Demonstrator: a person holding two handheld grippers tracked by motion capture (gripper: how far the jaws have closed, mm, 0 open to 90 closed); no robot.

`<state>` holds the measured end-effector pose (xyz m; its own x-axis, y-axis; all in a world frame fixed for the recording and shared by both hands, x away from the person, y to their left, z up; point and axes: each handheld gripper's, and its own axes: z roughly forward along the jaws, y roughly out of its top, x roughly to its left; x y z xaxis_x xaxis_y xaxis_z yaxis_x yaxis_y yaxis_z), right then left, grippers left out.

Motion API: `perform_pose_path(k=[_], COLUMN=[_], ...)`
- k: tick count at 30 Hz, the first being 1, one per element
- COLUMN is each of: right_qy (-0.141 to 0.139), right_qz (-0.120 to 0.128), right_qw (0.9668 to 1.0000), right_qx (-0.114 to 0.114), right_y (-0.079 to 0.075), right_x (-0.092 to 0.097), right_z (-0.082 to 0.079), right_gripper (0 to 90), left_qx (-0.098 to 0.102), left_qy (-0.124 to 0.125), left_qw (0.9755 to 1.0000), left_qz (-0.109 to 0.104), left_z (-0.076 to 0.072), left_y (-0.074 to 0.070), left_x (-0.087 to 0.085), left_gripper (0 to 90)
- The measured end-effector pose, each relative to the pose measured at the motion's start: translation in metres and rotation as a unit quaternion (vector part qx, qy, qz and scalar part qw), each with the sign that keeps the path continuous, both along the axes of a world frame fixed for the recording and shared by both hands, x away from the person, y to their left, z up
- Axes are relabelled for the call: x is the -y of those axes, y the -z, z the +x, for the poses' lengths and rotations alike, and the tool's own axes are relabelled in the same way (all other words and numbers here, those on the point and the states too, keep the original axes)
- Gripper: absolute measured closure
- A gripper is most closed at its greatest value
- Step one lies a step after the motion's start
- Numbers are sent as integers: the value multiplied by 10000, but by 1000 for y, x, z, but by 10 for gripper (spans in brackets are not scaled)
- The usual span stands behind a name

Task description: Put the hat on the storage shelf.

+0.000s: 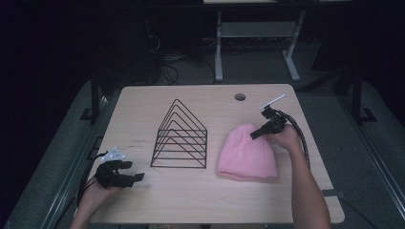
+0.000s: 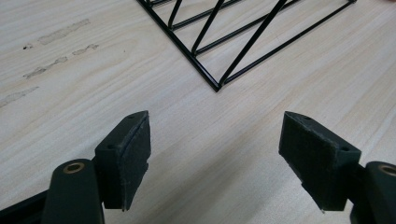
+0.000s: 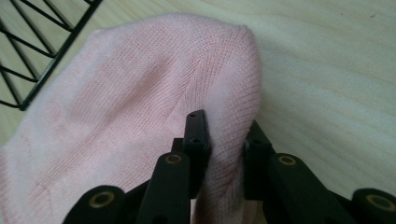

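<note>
- The right gripper [image 1: 254, 134] pinches a fold of the pink hat [image 1: 248, 153] at its rounded top end; in the right gripper view the knit bunches up between the two pads [image 3: 198, 140], so the hold looks firm.
- Taking the crown rather than the open brim probably lets the hat hang long and loose once lifted, which would suit draping or threading it.
- The hat lies flat on the table [image 1: 143, 205], right of centre, its brim toward the person and its top pointing away. It sits just beside the wire rack [image 1: 180, 137] without touching it.
- The rack stands upright mid-table, a row of black triangular frames on a flat base. My guess is that the hat is meant for it, since it is the one other thing within reach.
- The left gripper [image 1: 136, 171] rests low on the table at the near left corner, jaws spread wide with nothing between them; in its own view bare wood shows between the pads and the rack's corner [image 2: 217, 86] lies ahead.
- Parked there, it stays out of the way yet faces the rack, ready to steady the base if the hat drags on it.
</note>
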<state>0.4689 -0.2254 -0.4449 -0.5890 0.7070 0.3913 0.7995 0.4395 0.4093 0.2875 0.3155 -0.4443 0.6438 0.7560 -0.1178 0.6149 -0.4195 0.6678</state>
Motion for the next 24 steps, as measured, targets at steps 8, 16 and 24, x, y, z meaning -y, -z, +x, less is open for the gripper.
perform_pose_path(k=[8, 16, 24], right_qy=[-39, -110, -182], right_qz=[292, 558, 778], right_qw=[9994, 9975, 9938], right_qx=[183, 423, 777], right_y=[-19, -44, -79], right_x=[5, 8, 15], right_z=[-8, -23, -41], right_gripper=[769, 769, 772], left_qx=[-13, -34, -45], left_qy=[-7, -10, 36], left_qw=[10000, 10000, 9999], left_qz=[-5, -69, -106], left_z=[0, -2, -3], left_y=[0, -2, -4], left_x=[-3, -4, -2], left_gripper=[253, 254, 256])
